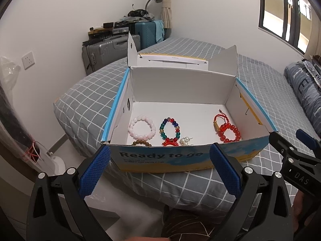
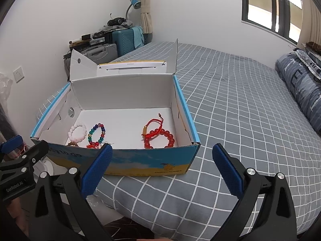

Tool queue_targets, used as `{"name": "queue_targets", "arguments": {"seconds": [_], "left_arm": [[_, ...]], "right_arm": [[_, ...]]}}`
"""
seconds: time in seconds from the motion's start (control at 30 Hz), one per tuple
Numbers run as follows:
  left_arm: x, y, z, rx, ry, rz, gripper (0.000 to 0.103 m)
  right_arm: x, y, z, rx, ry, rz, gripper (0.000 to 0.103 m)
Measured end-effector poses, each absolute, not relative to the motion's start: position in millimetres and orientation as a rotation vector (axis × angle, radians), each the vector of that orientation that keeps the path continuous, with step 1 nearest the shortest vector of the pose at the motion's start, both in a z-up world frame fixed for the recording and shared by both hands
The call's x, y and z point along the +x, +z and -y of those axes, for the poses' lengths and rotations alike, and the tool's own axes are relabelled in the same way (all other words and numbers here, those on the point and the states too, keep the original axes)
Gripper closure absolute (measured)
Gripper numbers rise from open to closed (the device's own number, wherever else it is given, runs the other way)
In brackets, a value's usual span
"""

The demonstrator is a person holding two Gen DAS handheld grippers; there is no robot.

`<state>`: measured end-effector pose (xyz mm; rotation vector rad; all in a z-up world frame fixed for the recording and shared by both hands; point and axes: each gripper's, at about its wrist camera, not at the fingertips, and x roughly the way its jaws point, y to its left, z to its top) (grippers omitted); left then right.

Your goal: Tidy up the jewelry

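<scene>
Both grippers, left (image 1: 159, 168) and right (image 2: 162, 169), hover at box (image 2: 152, 160) front wall, jaws spread, empty. Bracelets lie inside: red bead bracelet (image 2: 160, 138) overlapping red cord bracelet (image 2: 153, 125) near right wall. Risk: snagging both, or nudging box off bed (image 2: 240, 120) corner.

Black tongs (image 1: 159, 167), blue textured pads (image 1: 94, 172)

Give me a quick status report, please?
Left gripper and right gripper open, empty, short of box. Bracelets inside box. Nothing in the way.

Grey white-checked bedspread (image 2: 230, 108), blue-and-yellow box (image 2: 140, 161) — pink (image 1: 142, 129), multicoloured (image 1: 169, 129), red bracelets (image 1: 229, 134).
</scene>
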<state>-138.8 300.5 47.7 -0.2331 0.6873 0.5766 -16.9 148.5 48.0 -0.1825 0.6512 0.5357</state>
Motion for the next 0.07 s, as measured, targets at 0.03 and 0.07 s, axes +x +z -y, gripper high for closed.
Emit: {"name": "queue_targets", "arguments": {"seconds": [0.03, 0.07], "left_arm": [[-138.5, 48.0, -301.7, -0.236, 0.577, -0.688, 0.006], [-138.9, 48.1, -301.5, -0.237, 0.577, -0.689, 0.006]], "right_arm": [[-16.7, 48.2, -148.2, -0.182, 0.536, -0.651, 0.008], [-16.4, 48.5, -147.8, -0.182, 0.537, -0.651, 0.008]]}}
